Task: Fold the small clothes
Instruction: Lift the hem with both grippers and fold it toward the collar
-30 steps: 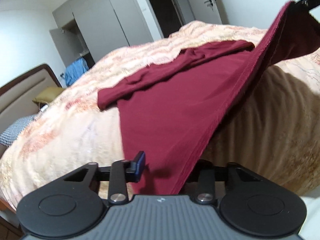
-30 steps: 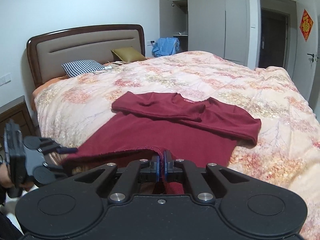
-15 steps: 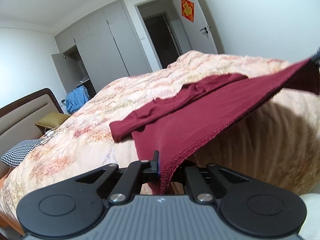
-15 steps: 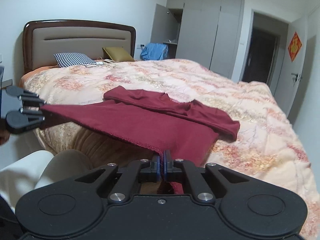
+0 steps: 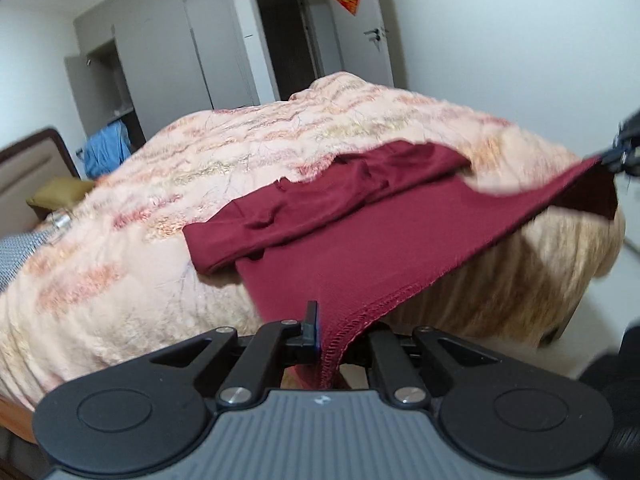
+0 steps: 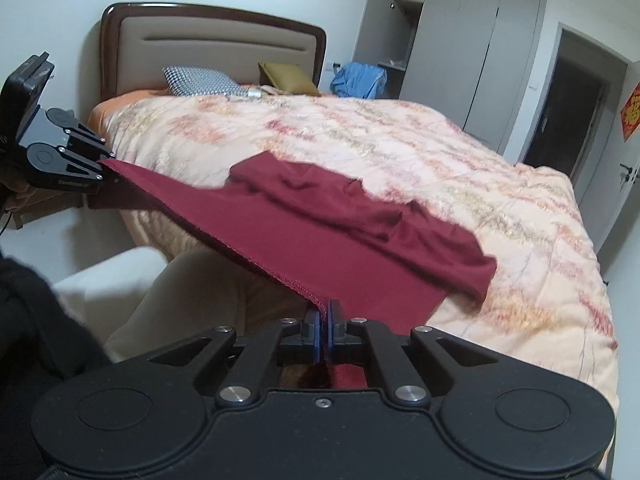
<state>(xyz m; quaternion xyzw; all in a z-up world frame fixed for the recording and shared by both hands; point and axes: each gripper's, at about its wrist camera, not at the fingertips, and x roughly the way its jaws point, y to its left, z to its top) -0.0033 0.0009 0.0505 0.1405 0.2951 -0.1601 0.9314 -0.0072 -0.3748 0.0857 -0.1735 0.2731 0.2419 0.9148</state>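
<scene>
A dark red long-sleeved shirt [image 5: 360, 236] lies on the bed with both sleeves folded across its upper part; it also shows in the right wrist view [image 6: 340, 236]. My left gripper [image 5: 326, 336] is shut on one corner of its bottom hem. My right gripper [image 6: 323, 328] is shut on the other hem corner. The hem is stretched taut between them and lifted off the bed's near edge. Each gripper shows in the other's view, the right one [image 5: 618, 152] and the left one [image 6: 102, 170].
The bed has a peach floral quilt [image 6: 400, 152] and a padded headboard [image 6: 208, 52]. A checked pillow [image 6: 200, 80] and an olive cushion [image 6: 286, 76] lie at its head. A wardrobe [image 6: 460, 40] with blue cloth [image 6: 358, 80] and a dark doorway [image 5: 286, 40] stand beyond.
My left gripper closed on the hem corner. Both grippers then pulled apart and lifted, so the hem went from slack to taut above the bed's edge.
</scene>
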